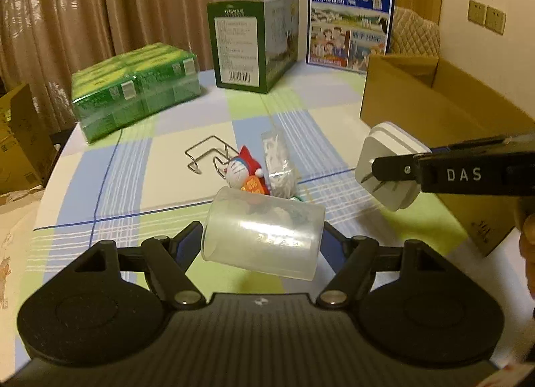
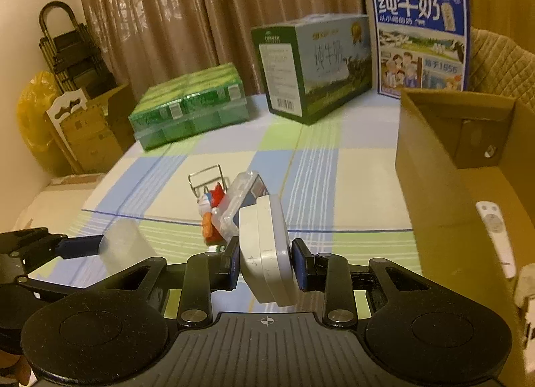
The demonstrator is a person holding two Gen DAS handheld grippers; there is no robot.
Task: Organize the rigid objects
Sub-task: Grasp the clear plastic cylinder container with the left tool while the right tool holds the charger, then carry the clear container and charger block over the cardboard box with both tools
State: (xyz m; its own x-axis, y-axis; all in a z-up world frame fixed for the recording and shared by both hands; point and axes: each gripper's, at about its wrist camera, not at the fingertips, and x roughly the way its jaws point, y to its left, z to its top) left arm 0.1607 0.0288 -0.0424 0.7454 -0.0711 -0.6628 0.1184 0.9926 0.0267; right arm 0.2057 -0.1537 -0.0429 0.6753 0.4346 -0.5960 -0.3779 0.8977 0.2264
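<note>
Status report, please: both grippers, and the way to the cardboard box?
Left gripper shut on clear cup. Right gripper shut on white adapter. Cardboard box open, path unobstructed.

You can read "DAS" in white on the right gripper's (image 1: 374,171) black arm. The blue carton (image 1: 349,19) shows "纯牛奶" in large white characters; the green carton's (image 2: 314,66) side carries the same "纯牛奶".
</note>
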